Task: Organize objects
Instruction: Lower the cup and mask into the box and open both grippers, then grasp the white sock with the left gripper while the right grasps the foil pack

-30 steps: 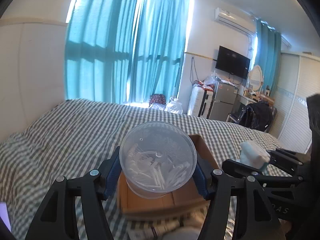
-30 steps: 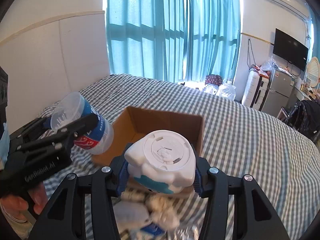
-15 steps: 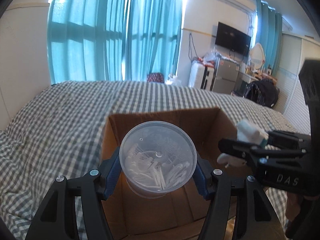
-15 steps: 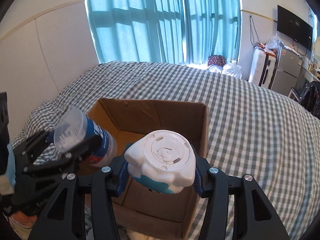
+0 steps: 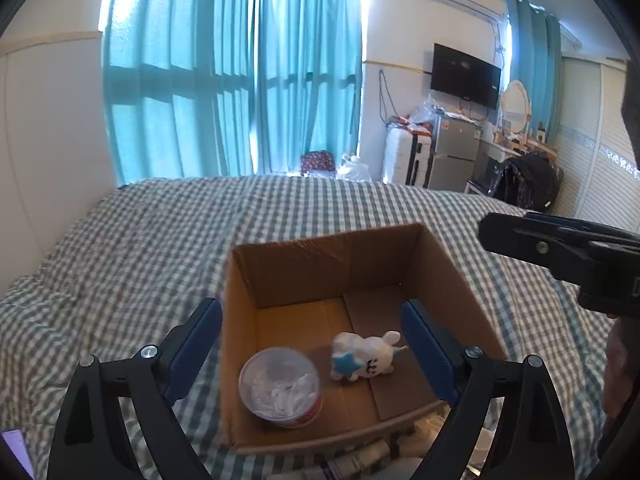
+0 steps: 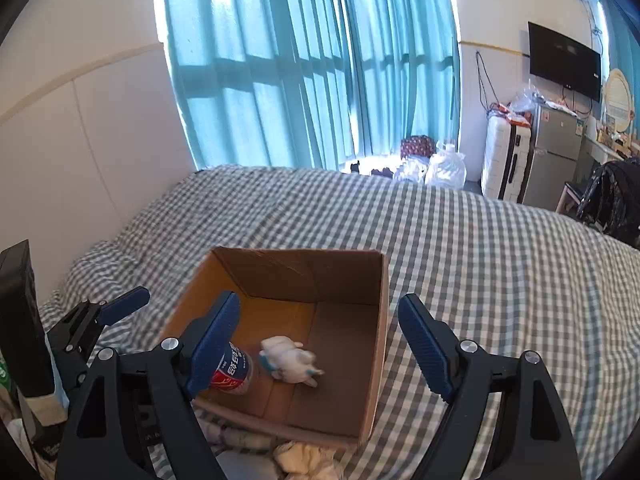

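While both jaws are opening, empty | left gripper (image 5: pixel 312 344), right gripper (image 6: pixel 318 344) spread above cardboard box (image 5: pixel 328 256) | cotton-swab tub (image 5: pixel 280 386) upright, near-left corner; toy figure (image 5: pixel 366 356) beside it (released for storage)

One cardboard box (image 5: pixel 440 264) sits open on the one checked bed (image 5: pixel 140 240), and inside it I count two things: one clear tub of cotton swabs (image 5: pixel 280 386) and one small white toy (image 5: pixel 366 356). Two grippers over it, the left gripper (image 5: pixel 312 352) and the right gripper (image 6: pixel 320 344) (both with jaws opening, nothing between either pair). Behind: one television (image 5: pixel 466 76), one fridge (image 5: pixel 456 156), one white suitcase (image 5: pixel 404 158).
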`<state>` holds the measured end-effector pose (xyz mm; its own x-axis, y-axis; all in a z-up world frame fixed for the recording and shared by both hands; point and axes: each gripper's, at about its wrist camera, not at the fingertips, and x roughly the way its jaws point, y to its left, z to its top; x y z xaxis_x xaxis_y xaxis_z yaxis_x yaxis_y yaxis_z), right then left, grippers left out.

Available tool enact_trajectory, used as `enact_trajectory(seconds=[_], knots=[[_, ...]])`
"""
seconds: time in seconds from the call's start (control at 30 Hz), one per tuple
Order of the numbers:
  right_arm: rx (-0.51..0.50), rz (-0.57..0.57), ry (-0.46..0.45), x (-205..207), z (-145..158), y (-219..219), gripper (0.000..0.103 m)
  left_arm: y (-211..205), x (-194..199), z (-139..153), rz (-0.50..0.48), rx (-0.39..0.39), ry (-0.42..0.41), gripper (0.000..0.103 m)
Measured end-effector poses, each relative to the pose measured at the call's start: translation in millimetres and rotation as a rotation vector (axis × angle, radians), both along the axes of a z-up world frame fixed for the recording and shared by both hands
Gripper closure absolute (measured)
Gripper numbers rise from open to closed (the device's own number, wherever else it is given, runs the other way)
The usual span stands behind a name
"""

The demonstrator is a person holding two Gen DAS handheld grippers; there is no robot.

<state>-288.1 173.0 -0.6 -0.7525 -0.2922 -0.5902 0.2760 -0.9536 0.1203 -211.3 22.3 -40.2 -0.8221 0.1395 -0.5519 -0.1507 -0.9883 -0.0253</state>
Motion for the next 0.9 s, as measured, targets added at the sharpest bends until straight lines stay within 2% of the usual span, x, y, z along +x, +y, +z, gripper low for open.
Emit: enact_trajectory(seconds=[0.27,0.47,0.67,0.9], knots=[[0.056,-0.004,0.082,59.3,53.0,14.7,0.014,-13.2,43.5,40.8,0.060,0.040,0.042,0.002],[0.106,-0.006,0.103,103.4,67.3,31.8,0.010,-10.1,72.9,40.3,0.057,0.049,0.020,0.000],[0.145,0.002,0.045,126.6,36.4,48.5,0.008,3.6,92.1,2.0,0.056,0.004,-0.055,0.000],[0.191,-0.005,-0.086,124.8,-46.9,67.9,0.008,19.9,104.7,-57.8,0.046,-0.009,-0.161,0.000]])
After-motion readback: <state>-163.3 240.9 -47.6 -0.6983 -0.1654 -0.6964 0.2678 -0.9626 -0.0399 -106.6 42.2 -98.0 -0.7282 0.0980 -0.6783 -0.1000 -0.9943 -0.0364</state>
